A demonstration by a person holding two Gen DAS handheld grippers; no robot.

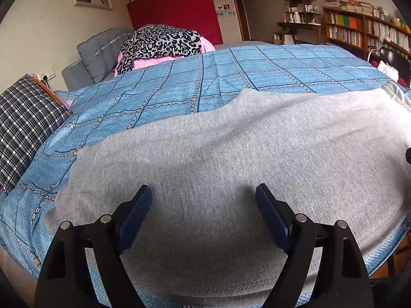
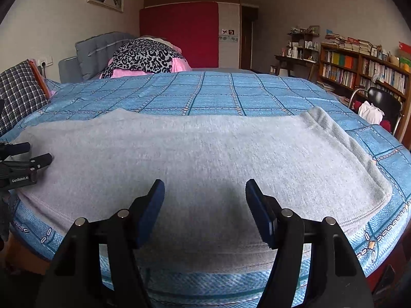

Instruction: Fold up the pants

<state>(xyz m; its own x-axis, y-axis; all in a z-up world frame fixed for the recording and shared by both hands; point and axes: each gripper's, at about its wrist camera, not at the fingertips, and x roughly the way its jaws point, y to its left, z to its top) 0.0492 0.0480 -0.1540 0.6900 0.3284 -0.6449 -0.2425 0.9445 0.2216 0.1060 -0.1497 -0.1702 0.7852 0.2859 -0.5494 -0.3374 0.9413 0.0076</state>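
Observation:
The grey fleece pants (image 1: 231,154) lie flat across the near edge of a bed covered in a blue checked sheet (image 1: 179,84). They also fill the right wrist view (image 2: 205,148), with a folded cuff at the right end (image 2: 334,131). My left gripper (image 1: 204,192) is open and empty, hovering just above the pants near their front hem. My right gripper (image 2: 205,187) is open and empty above the pants' middle. The left gripper also shows at the left edge of the right wrist view (image 2: 30,161).
A leopard-print and pink bundle (image 1: 159,43) and a grey cushion (image 1: 102,51) lie at the bed's far end. A plaid pillow (image 1: 23,128) sits at the left. A bookshelf (image 2: 359,69) and a black chair (image 2: 380,102) stand at the right.

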